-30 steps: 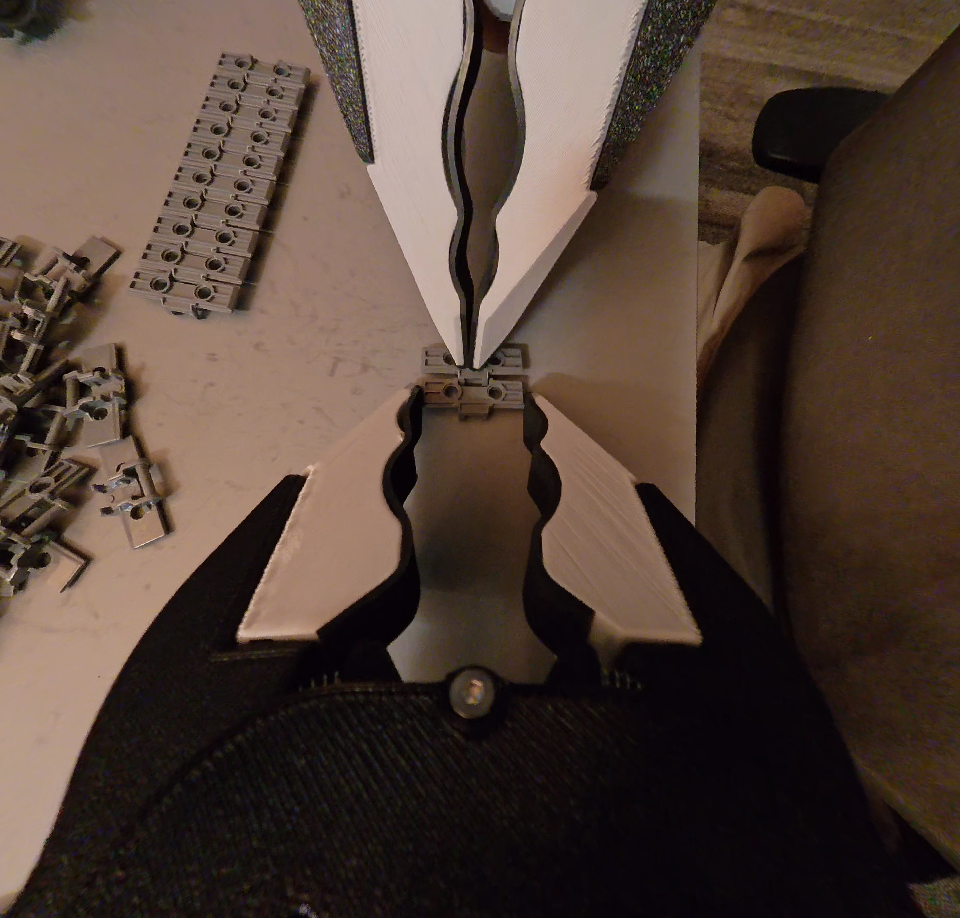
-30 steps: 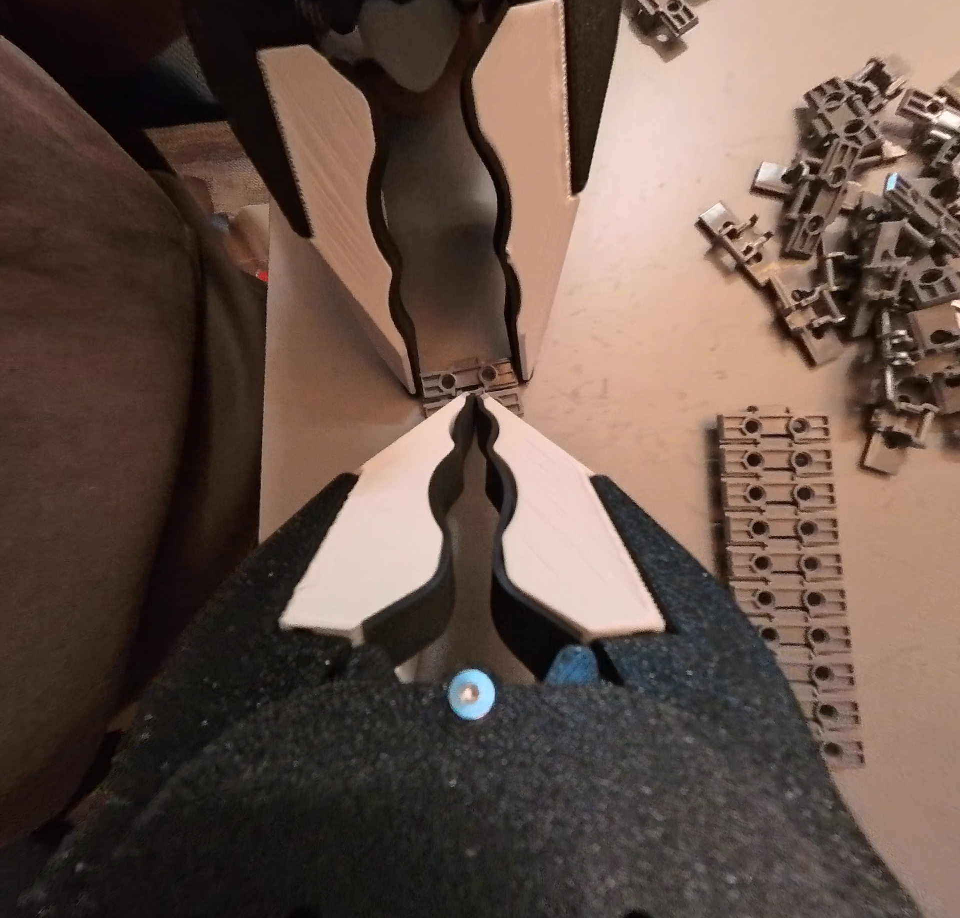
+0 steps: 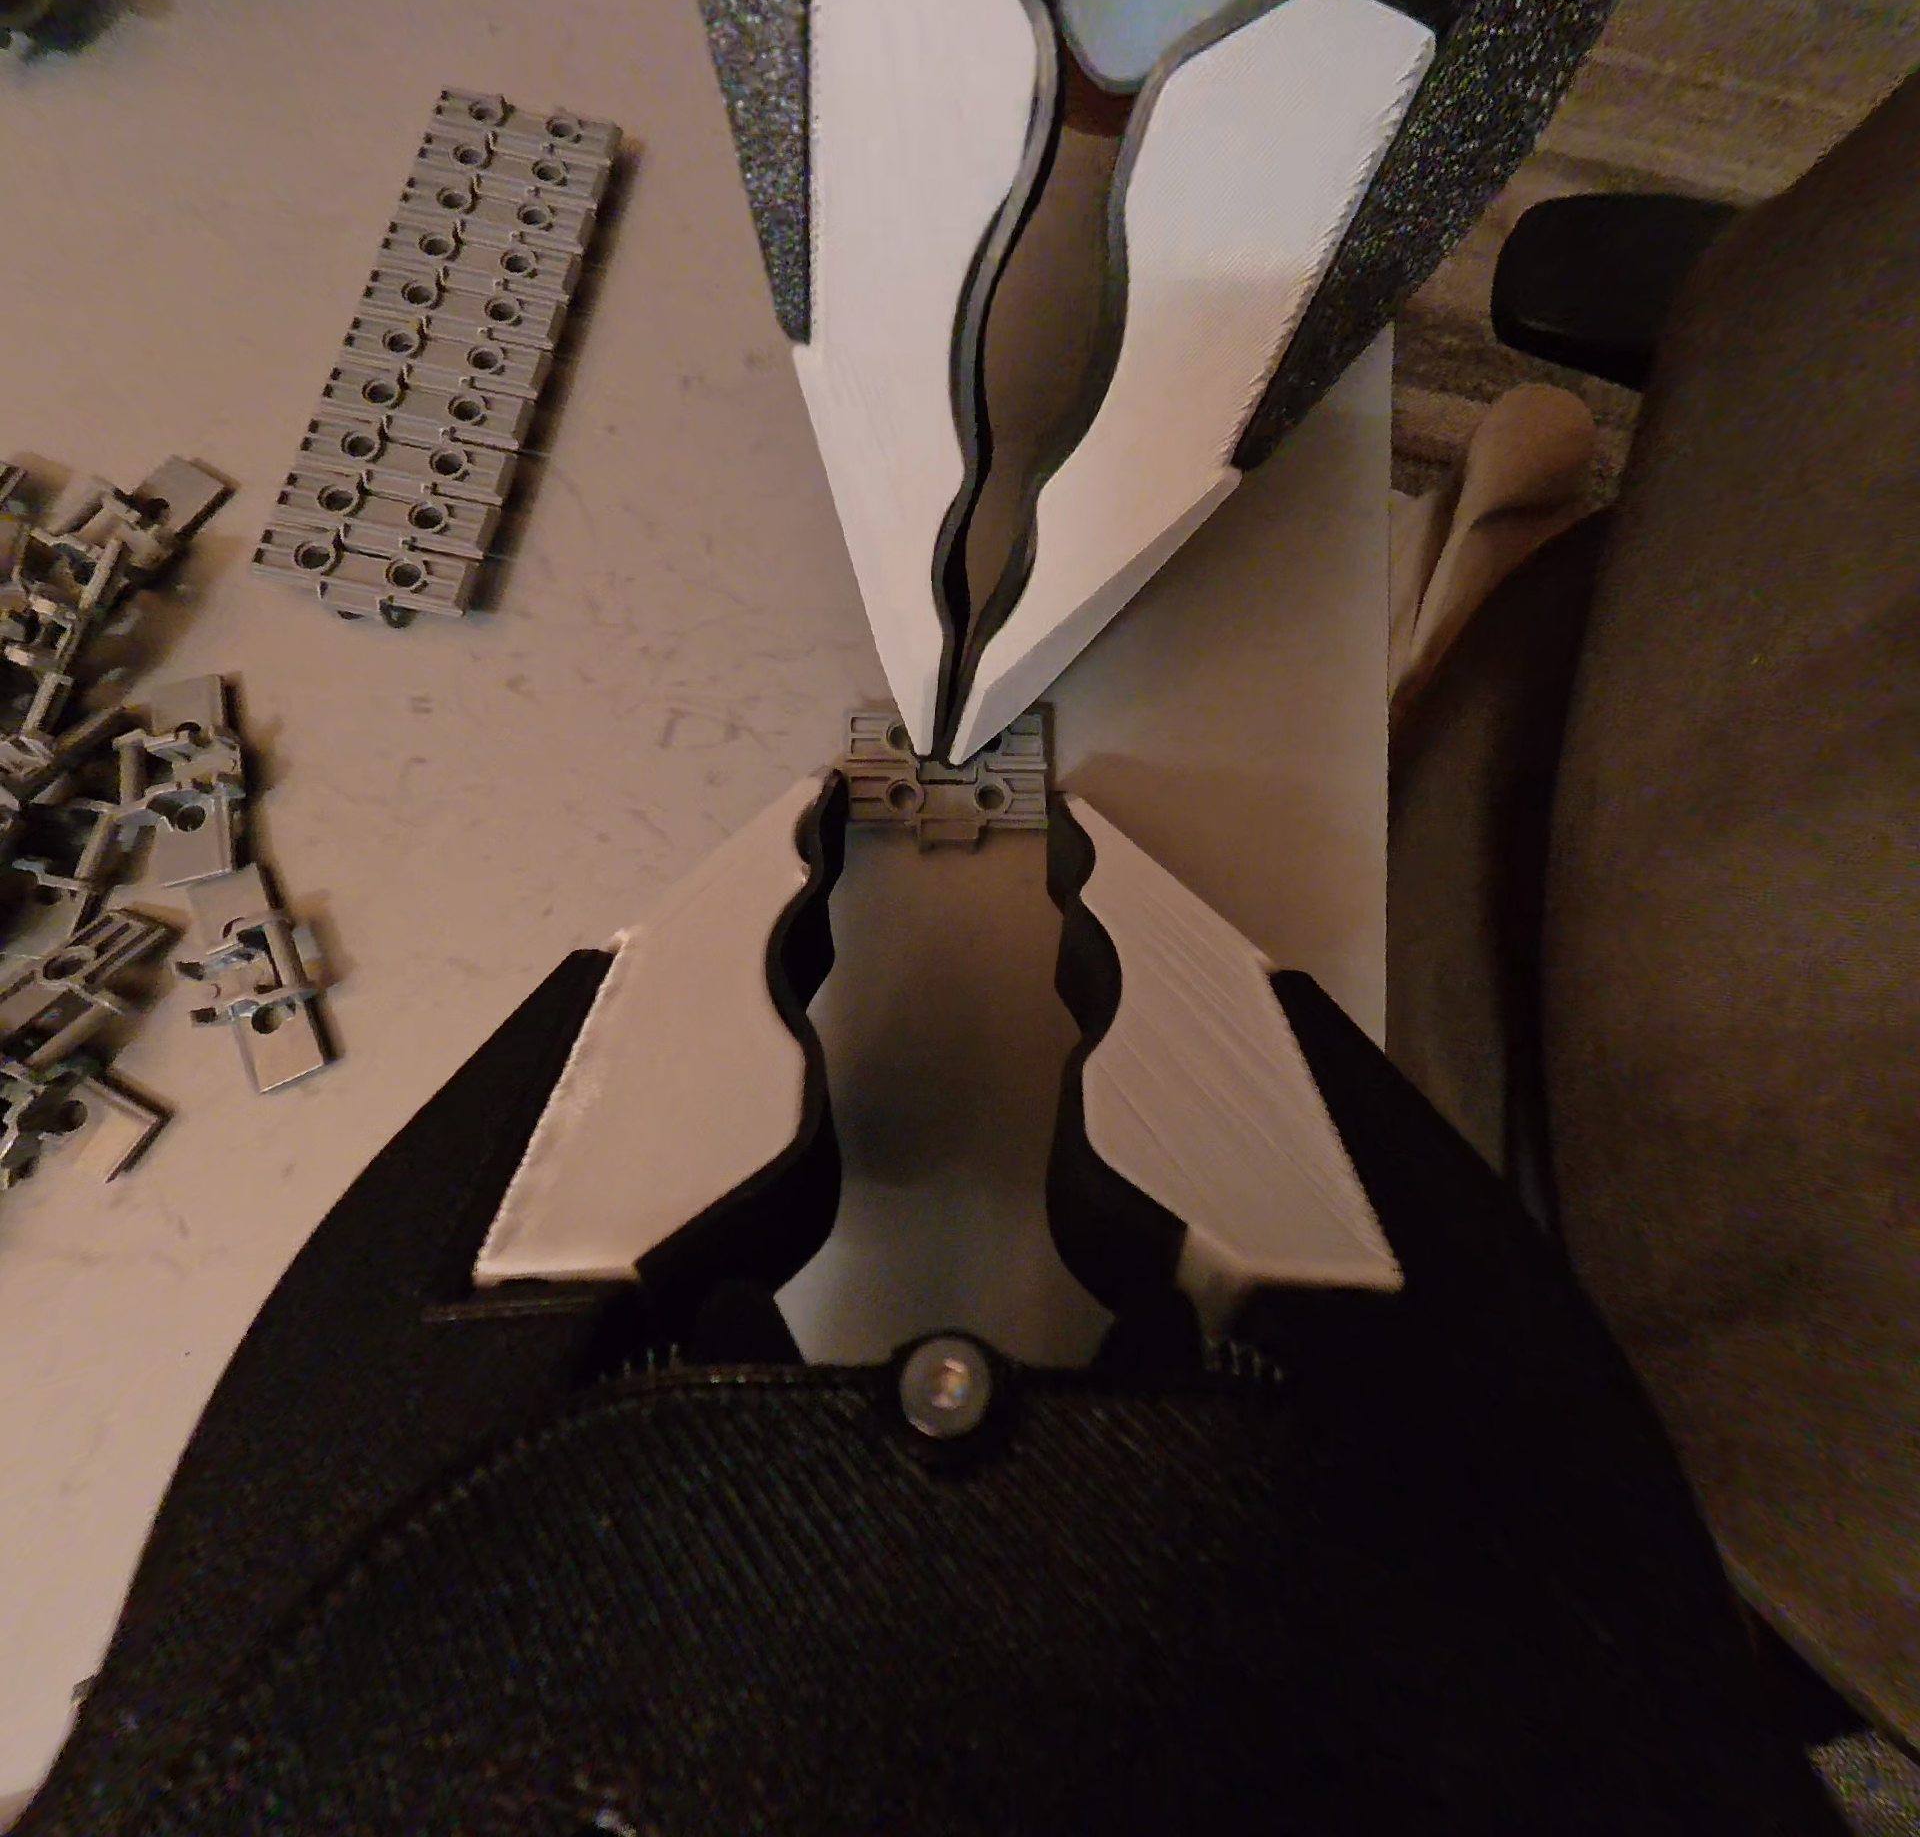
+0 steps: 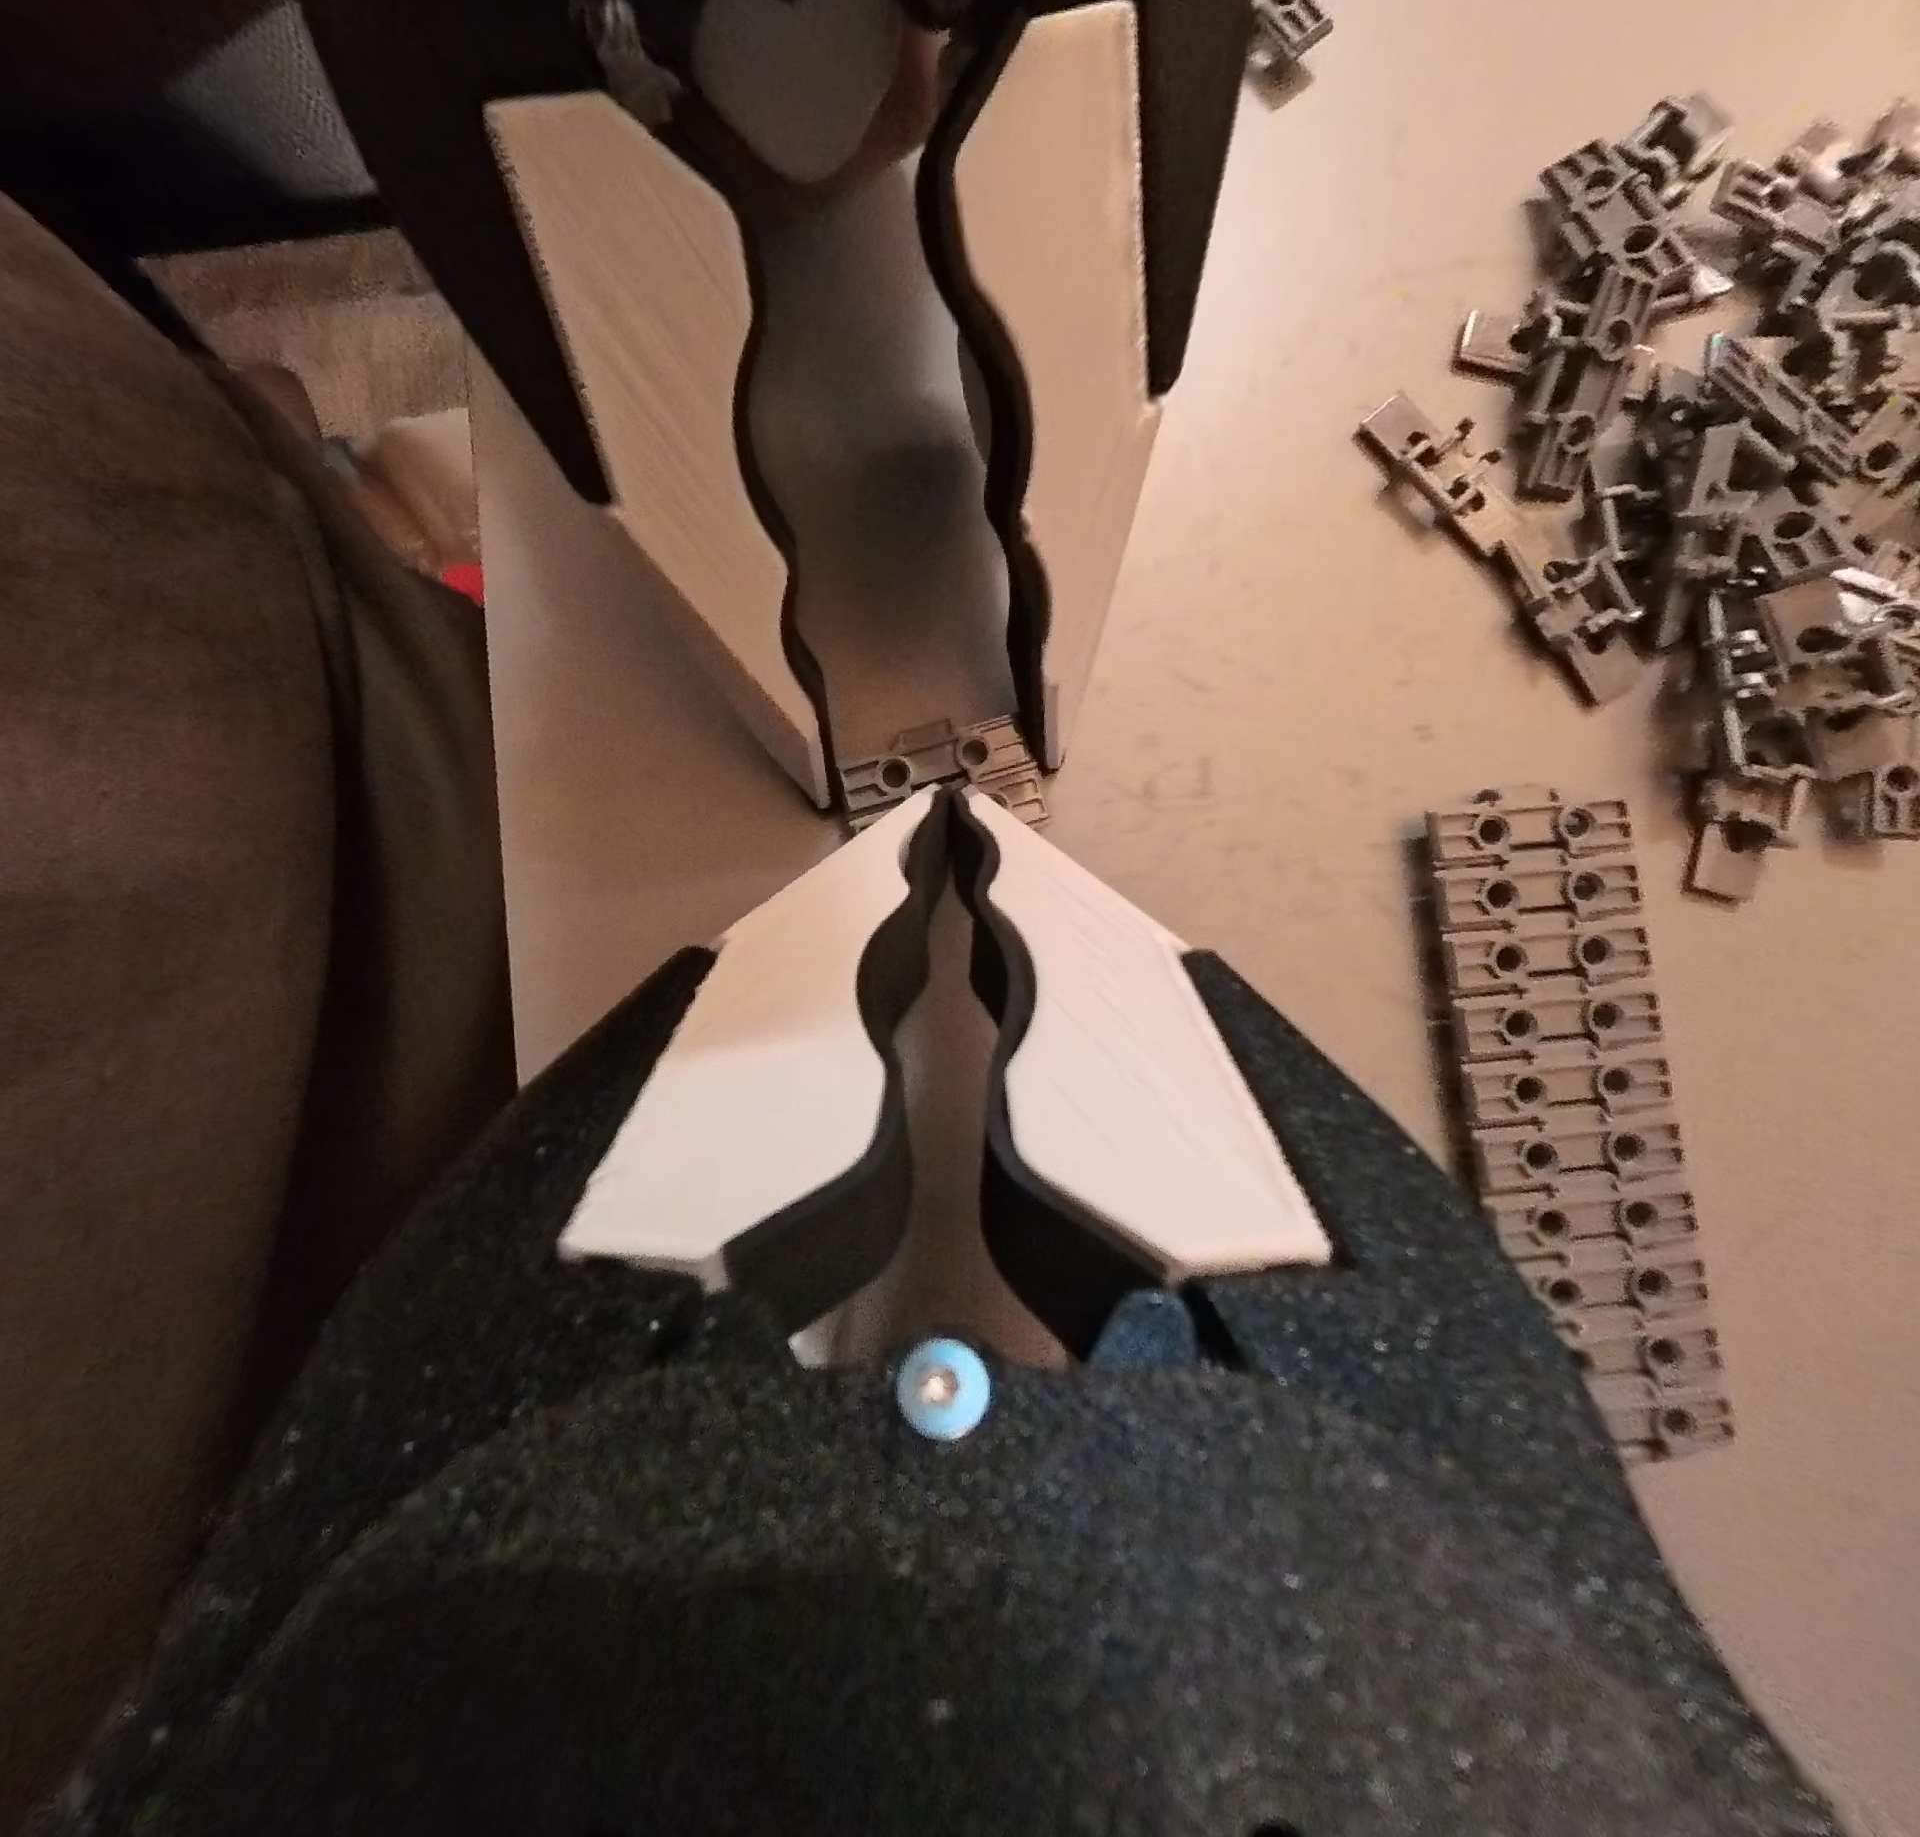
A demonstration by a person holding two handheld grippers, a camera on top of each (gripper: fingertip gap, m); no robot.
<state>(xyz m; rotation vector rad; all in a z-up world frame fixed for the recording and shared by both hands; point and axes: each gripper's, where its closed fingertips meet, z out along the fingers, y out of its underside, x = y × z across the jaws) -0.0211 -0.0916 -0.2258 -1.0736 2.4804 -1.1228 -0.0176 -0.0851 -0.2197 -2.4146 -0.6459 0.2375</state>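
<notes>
Little has moved since the earlier frame: both claws remain tip to tip on the same linked pair.

Loose grey links (image 3: 94, 914): heap, left edge of the left wrist view, on the worktop (image 3: 582, 748).
Assembled grey strip (image 3: 436, 359): upper left, flat.
Left claw (image 3: 945, 811): centre, narrowly spread, gripping the linked pair (image 3: 948, 795) by its ends.
Right claw (image 3: 951, 743): from top centre, pinched almost closed on the pair's far link.
Chair (image 3: 1766, 748): right edge.
</notes>
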